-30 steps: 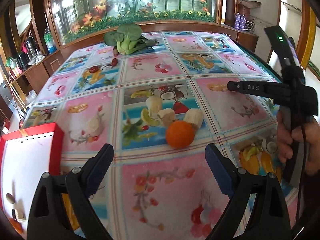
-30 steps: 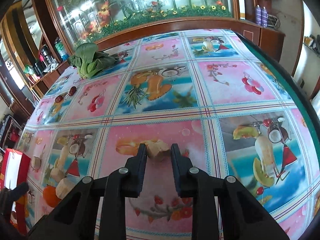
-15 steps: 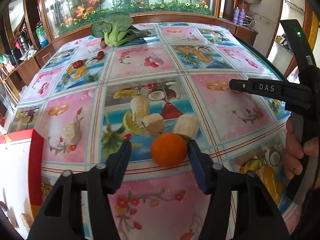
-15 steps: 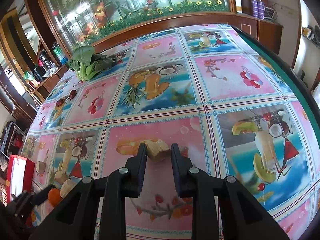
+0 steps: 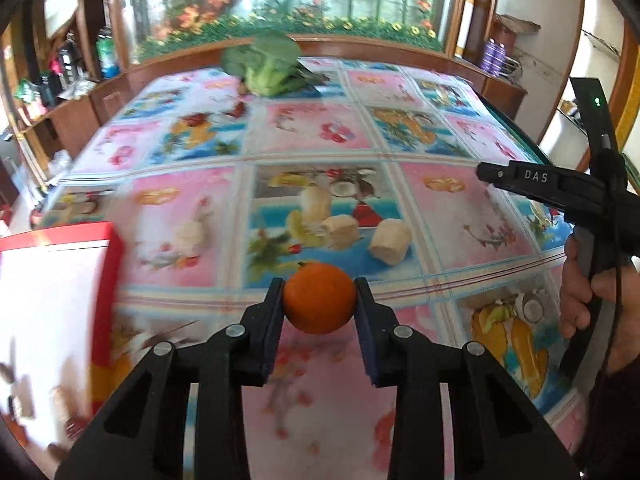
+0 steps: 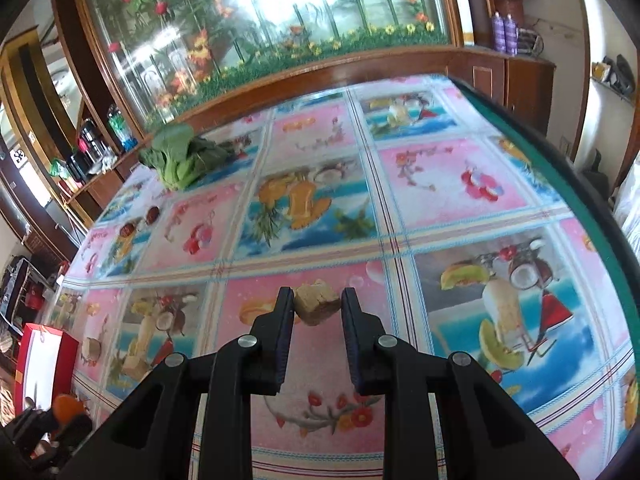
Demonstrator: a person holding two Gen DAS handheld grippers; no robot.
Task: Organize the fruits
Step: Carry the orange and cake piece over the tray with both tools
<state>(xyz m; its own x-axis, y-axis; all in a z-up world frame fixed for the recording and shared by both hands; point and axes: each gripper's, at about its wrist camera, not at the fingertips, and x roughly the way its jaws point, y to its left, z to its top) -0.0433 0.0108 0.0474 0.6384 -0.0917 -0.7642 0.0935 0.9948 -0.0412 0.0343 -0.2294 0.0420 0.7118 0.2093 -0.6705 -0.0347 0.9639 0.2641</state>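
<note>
Between the two pads of the left gripper sits the orange, both pads pressed against its sides; whether it is clear of the tablecloth cannot be told. Just beyond it lie two pale peeled fruit pieces, apart from each other and easily confused with the printed fruit pattern beneath them. At the left edge, a red-rimmed box is cut off by the frame; its contents are blurred and cannot be identified. Leafy greens lie at the far end of the table, blurred.

The right gripper is closed on a tan, rough-surfaced fruit chunk. The left pad touches it; contact on the right pad is not clearly resolved. In the left wrist view only the side of this tool shows, with the hand on its handle, and the chunk is hidden. Two small dark red fruits lie near the greens, too small to name.
</note>
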